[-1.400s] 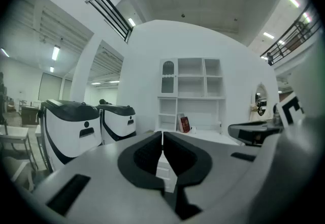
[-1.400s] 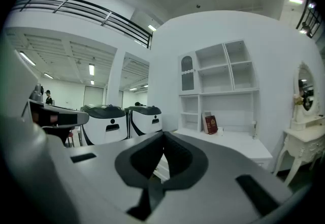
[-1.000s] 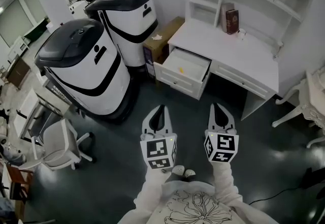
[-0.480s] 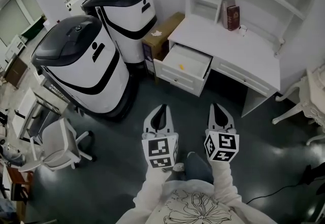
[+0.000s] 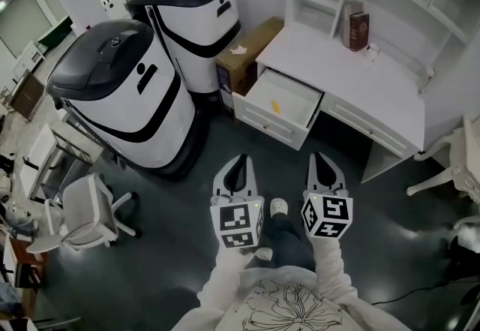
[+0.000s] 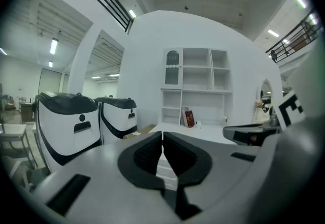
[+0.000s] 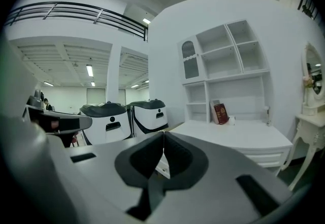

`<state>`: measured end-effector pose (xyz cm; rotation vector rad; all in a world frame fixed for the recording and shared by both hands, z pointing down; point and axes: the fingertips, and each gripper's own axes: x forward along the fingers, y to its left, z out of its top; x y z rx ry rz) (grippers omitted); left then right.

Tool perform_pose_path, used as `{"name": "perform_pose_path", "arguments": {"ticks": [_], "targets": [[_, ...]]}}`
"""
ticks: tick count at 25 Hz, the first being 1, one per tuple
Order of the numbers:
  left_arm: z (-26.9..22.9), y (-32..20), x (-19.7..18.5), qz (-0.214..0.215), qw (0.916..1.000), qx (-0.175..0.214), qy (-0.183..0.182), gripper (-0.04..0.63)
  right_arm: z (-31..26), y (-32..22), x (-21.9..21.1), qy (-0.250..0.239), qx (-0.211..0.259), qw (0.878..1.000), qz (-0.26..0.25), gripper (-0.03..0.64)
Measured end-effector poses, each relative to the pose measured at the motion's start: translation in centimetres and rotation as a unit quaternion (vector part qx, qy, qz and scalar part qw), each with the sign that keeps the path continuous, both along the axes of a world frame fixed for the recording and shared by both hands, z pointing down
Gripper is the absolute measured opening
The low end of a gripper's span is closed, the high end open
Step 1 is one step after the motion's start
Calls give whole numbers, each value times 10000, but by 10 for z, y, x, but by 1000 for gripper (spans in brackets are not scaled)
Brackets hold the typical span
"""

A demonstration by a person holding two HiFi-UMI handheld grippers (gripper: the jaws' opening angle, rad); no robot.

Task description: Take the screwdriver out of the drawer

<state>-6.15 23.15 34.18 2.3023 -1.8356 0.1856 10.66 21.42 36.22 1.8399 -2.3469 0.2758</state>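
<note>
Screwdriver point(image 5: 274, 106), seemingly the small orange thing, lies in the open drawer point(image 5: 262, 125), well ahead of the left gripper point(image 5: 238, 163) and right gripper point(image 5: 320, 160), both closed empty, likely for the approach.

A person wears a white long-sleeved top point(image 5: 289, 299) printed with a black line-drawn flower, dark trousers point(image 5: 289, 238) and pale shoes point(image 5: 278, 206). Each white sleeve point(image 5: 223, 277) ends at a hand-held tool. The left gripper point(image 5: 238, 161) and right gripper point(image 5: 323, 160) share pale grey shells and black, rounded jaw pads that taper to a point. At the rear of each sits a cube point(image 5: 235, 223) faced with black-and-white square markers.
</note>
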Motion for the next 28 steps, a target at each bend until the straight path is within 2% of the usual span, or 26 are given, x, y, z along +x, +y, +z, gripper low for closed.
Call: {"name": "perform_pose_path", "arguments": {"ticks": [18,28], "targets": [[4,-208,37,-523,9986,-90,-12,11,4,-229,28,-47,-95,9975,-692,3],[24,-274,42,-744,9967,-306,-59,11,28,-304,34,-140,-294,9963,-796,4]]}}
